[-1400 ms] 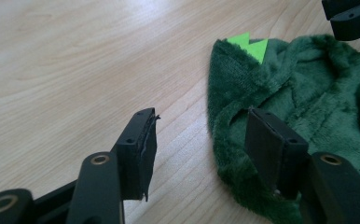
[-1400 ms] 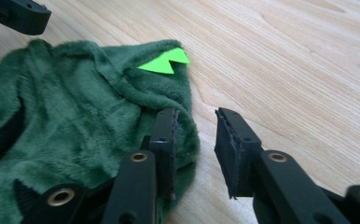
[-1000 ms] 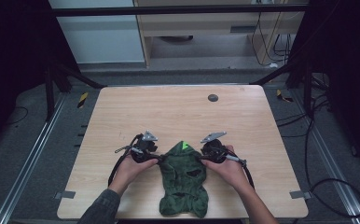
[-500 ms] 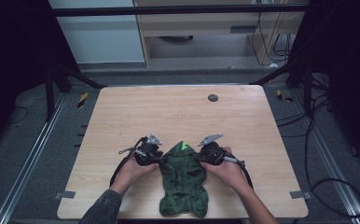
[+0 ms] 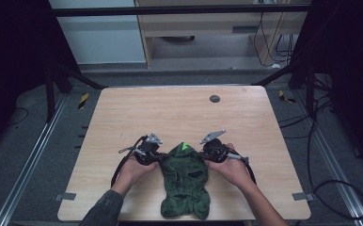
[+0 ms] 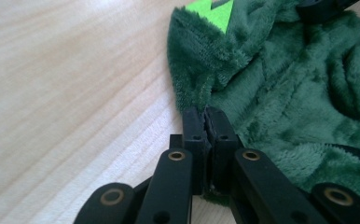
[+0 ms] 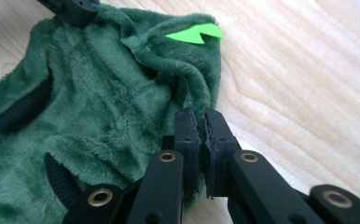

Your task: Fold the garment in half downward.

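1. Tabletop [image 5: 123,113] of pale wood is seen from above, its far part bare apart from a small dark round disc [image 5: 214,98] set toward the far edge, right of centre.
2. At the near left, a hand [image 5: 131,170] with a dark sleeve [image 5: 102,209] is seen entering from the bottom edge, and the left tool [image 5: 160,157] is held in it at the left side of the garment.
3. In the left gripper view, the left tool [image 6: 205,114] is shown with its jaws pressed together on a fold at the edge of the dark green fleece garment [image 6: 280,93].
4. The dark green fleece garment [image 5: 185,181] is laid flat on the near middle of the tabletop, between the two tools, with its lower end reaching close to the near edge.
5. A bright green patch [image 5: 185,146] is shown at the garment's far end; black ribbed trim [image 7: 19,109] is seen around openings in the fleece.
6. At the near right, the right tool [image 5: 207,155] is held by the other hand [image 5: 232,168] against the garment's right side.
7. In the right gripper view, the right tool [image 7: 201,119] is seen with its jaws nearly closed, pinching the fleece edge just below the patch [image 7: 194,33].
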Available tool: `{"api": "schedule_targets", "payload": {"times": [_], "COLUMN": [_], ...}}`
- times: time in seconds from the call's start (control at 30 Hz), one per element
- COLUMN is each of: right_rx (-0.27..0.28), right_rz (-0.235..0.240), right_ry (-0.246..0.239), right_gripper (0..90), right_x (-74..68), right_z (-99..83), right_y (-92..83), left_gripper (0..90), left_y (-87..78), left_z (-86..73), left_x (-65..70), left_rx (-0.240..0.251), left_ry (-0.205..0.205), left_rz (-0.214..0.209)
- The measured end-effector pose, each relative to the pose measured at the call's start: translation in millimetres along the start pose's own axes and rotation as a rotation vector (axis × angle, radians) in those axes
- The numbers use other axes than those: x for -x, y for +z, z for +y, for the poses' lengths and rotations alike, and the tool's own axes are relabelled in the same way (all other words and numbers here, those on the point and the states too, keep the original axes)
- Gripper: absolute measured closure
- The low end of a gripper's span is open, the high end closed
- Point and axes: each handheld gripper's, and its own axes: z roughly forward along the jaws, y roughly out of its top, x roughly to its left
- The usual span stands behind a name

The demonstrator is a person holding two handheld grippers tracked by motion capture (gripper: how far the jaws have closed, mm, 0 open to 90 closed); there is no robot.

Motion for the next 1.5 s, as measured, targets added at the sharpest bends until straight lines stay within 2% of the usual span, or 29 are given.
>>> {"api": "schedule_targets", "payload": {"times": [0.27,0.5,0.53,0.67,0.8,1.07,1.33,1.5], "right_rx": [-0.001,0.021,0.022,0.027,0.012,0.012,0.027,0.028], "right_rz": [0.004,0.010,0.013,0.021,0.028,0.016,0.018,0.025], "right_ry": [0.010,0.006,0.015,-0.001,-0.004,-0.019,-0.023,-0.023], "right_gripper": [85.6,85.6,85.7,85.8,86.0,86.0,85.9,85.9], "right_x": [5.0,9.0,10.7,11.8,11.7,11.7,18.0,21.2], "right_z": [5.8,7.7,8.9,13.2,18.1,31.8,38.2,39.2], "right_y": [-10.1,-16.5,-18.1,-18.4,-16.5,-17.2,-18.5,-18.0], "left_gripper": [87.9,88.0,88.2,88.6,88.8,88.9,88.9,88.9], "left_y": [-10.8,-18.4,-19.2,-19.9,-19.9,-26.0,-25.7,-26.7], "left_z": [12.4,18.6,19.5,21.2,21.8,25.7,33.4,36.7], "left_x": [-1.4,-3.4,-3.9,-5.7,-9.4,-20.4,-22.6,-24.7], "left_rx": [0.021,0.028,0.023,0.008,-0.002,0.017,0.009,0.021], "left_ry": [0.026,0.029,0.031,0.039,0.042,0.010,0.023,0.011], "left_rz": [0.009,0.014,0.019,0.032,0.034,0.023,0.037,0.044]}}
